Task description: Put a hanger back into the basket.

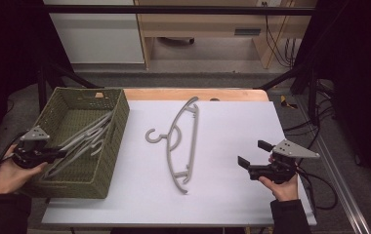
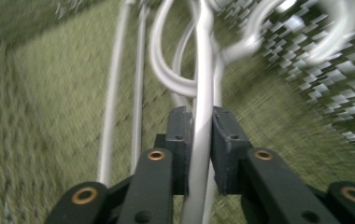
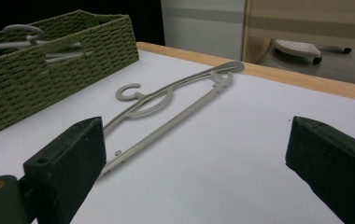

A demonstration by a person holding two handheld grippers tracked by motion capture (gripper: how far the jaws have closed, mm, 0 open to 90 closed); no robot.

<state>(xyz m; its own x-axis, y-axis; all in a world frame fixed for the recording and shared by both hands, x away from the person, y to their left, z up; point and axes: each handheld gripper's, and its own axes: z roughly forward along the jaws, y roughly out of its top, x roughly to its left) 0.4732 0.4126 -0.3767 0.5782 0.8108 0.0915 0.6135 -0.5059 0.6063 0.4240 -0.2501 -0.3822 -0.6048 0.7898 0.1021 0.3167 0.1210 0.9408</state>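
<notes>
**Grey plastic hangers: one in the fingers over the basket, one flat on the counter**

Grey, thin-barred plastic makes up every hanger here. At the left of the high view, the left gripper [image 1: 56, 154] reaches over the rim of the woven green basket [image 1: 117, 127]; in the left gripper view its fingers [image 2: 181, 140] stand close on either side of one bar of the held hanger [image 2: 202, 93], among the other hangers [image 1: 83, 139] lying in the basket. Whether the pads still press the bar cannot be told for certain, though they appear to touch it. The loose hanger [image 1: 186, 141] lies flat at the middle of the white counter [image 1: 232, 195], hook toward the basket. At the lower right, the right gripper [image 1: 256, 153] hovers with fingers spread wide and empty. Judged by build, each hanger is light, stiff and somewhat slippery; a straight bar near the middle looks like the best hold, since the curved hook would twist and snag its neighbours.
</notes>
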